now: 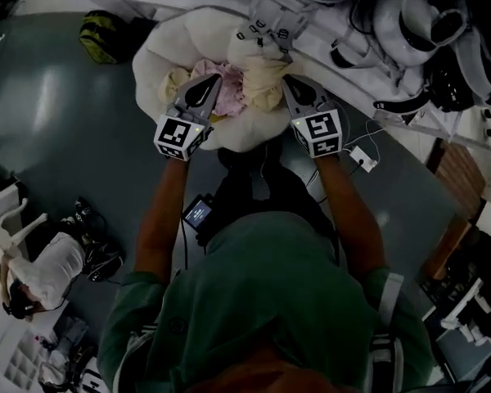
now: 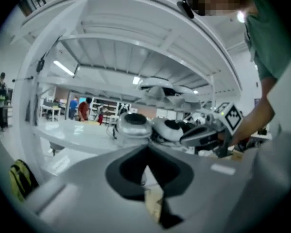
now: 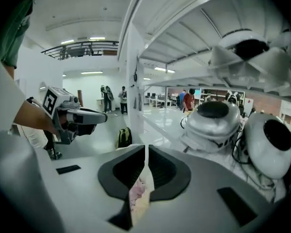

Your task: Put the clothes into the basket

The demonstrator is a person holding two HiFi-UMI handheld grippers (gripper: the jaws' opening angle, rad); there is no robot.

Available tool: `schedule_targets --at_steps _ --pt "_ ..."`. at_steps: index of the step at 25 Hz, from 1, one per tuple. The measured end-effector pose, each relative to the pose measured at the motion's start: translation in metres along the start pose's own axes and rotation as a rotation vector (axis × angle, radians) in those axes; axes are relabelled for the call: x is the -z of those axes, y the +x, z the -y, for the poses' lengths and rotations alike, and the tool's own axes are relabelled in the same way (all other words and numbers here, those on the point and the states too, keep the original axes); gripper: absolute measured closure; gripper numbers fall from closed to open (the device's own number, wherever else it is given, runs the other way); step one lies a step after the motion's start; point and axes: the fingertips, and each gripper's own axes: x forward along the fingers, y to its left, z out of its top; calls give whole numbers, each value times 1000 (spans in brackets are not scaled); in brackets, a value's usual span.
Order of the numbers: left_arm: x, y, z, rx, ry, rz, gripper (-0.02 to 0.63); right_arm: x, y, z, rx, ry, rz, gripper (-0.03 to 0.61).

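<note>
A cream fabric basket (image 1: 147,64) stands on the dark floor in front of me, holding a pink garment (image 1: 229,88) and cream clothes (image 1: 266,80). My left gripper (image 1: 218,78) hangs over the pink garment with its jaws shut. The right gripper (image 1: 285,79) is shut too, its tip against the cream clothes. In the left gripper view the left gripper (image 2: 146,152) has a cream strip (image 2: 153,203) in the slit under its closed jaws. The right gripper (image 3: 145,148) has pink and cream cloth (image 3: 138,198) there. Whether either pinches cloth I cannot tell.
A white frame with shelves carrying white robot shells (image 1: 409,23) rises just behind the basket. A yellow-green backpack (image 1: 102,35) lies on the floor left of it. A white adapter with cable (image 1: 362,158) sits to the right. A seated person (image 1: 49,268) is at lower left.
</note>
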Motion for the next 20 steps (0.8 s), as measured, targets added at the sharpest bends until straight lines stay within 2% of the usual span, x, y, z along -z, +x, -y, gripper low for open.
schedule_targets --at_steps 6,8,9,12,15,20 --pt "101 87 -5 14 -105 -117 609 110 58 57 28 109 -125 568" --pt "140 113 -10 18 -151 -139 603 153 83 71 25 145 -177 476" --pt "160 126 -14 16 -175 -150 598 175 96 76 20 164 -204 452" --pt "226 163 -23 -4 -249 -204 526 239 131 82 -7 190 -284 412" --pt "289 196 -29 -22 -322 -262 472 296 166 82 -47 174 -364 370" --pt "375 231 -33 -46 -360 -352 382 373 215 81 -68 118 -489 337"
